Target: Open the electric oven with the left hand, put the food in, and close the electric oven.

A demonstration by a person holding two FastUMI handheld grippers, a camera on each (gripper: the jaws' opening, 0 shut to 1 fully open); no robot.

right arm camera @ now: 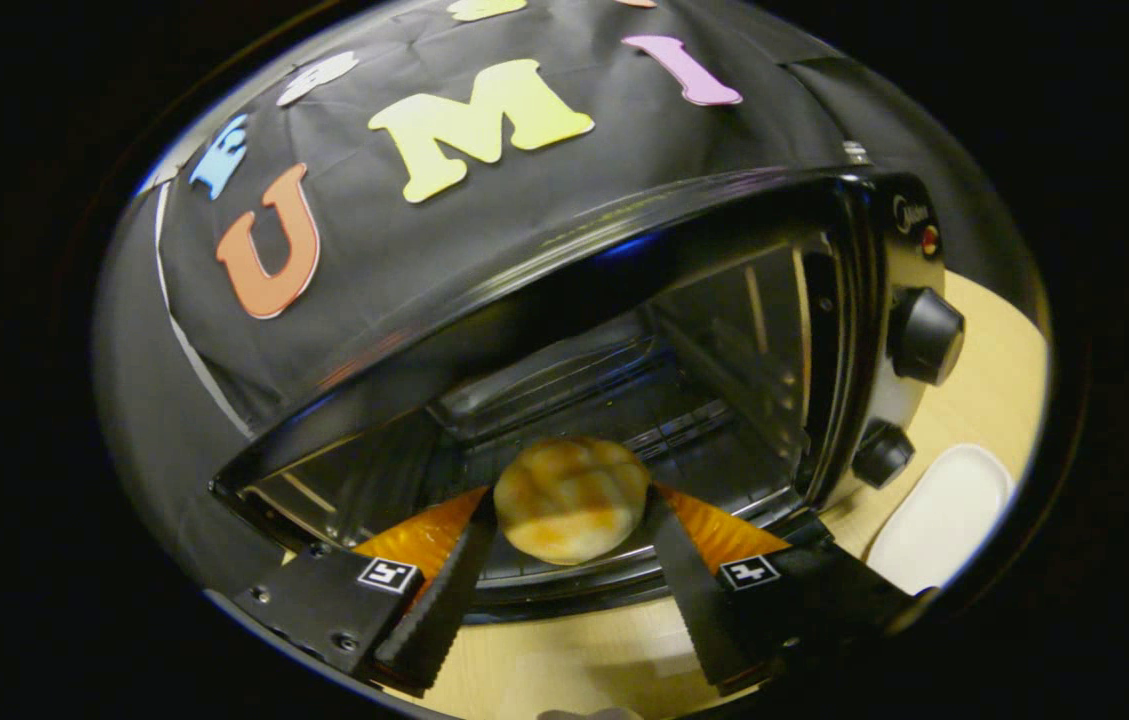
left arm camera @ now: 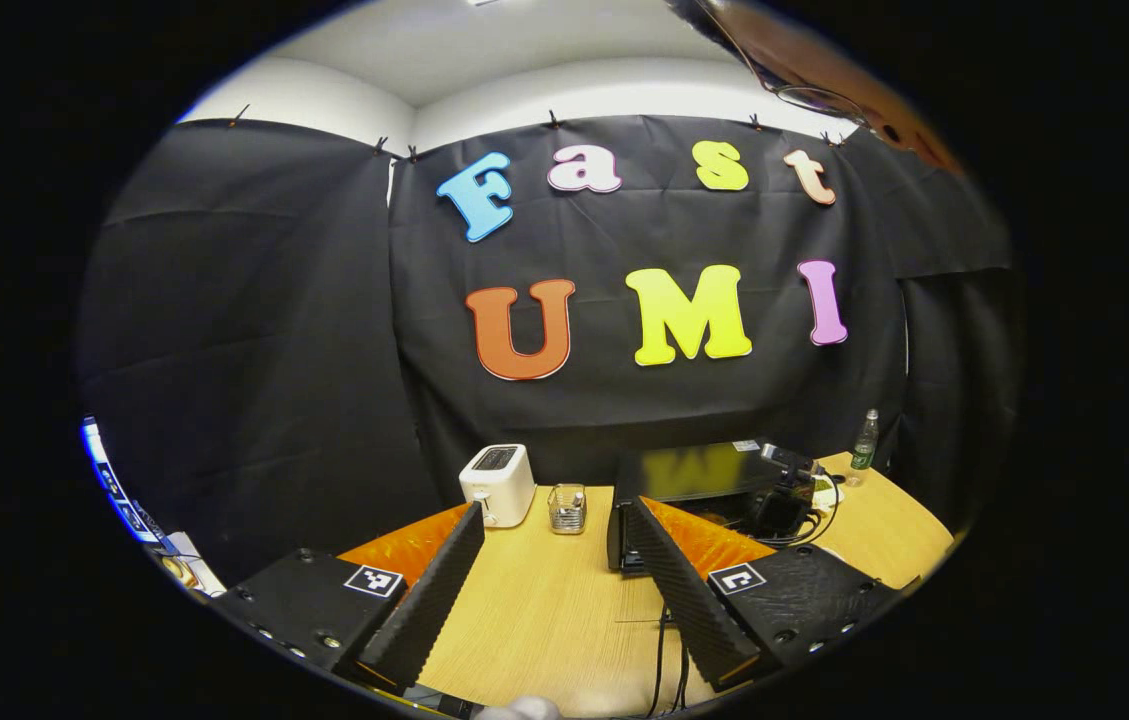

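The black electric oven (right arm camera: 804,300) stands open in the right gripper view, its wire rack and dark inside showing. A round golden bun (right arm camera: 572,480) hangs at the oven's mouth, just over the front of the rack. My right gripper (right arm camera: 572,505) is shut on it, one finger on each side. In the left gripper view the oven (left arm camera: 684,472) stands farther off on the wooden table (left arm camera: 544,620), and the other gripper (left arm camera: 786,492) reaches in at its front. My left gripper (left arm camera: 552,507) hangs open over the table, holding nothing.
A white toaster (left arm camera: 496,484) and a small glass jar (left arm camera: 567,508) stand left of the oven. A green bottle (left arm camera: 864,440) sits at the table's far right. Two knobs (right arm camera: 924,335) are on the oven's right panel. A white plate (right arm camera: 939,515) lies beside it.
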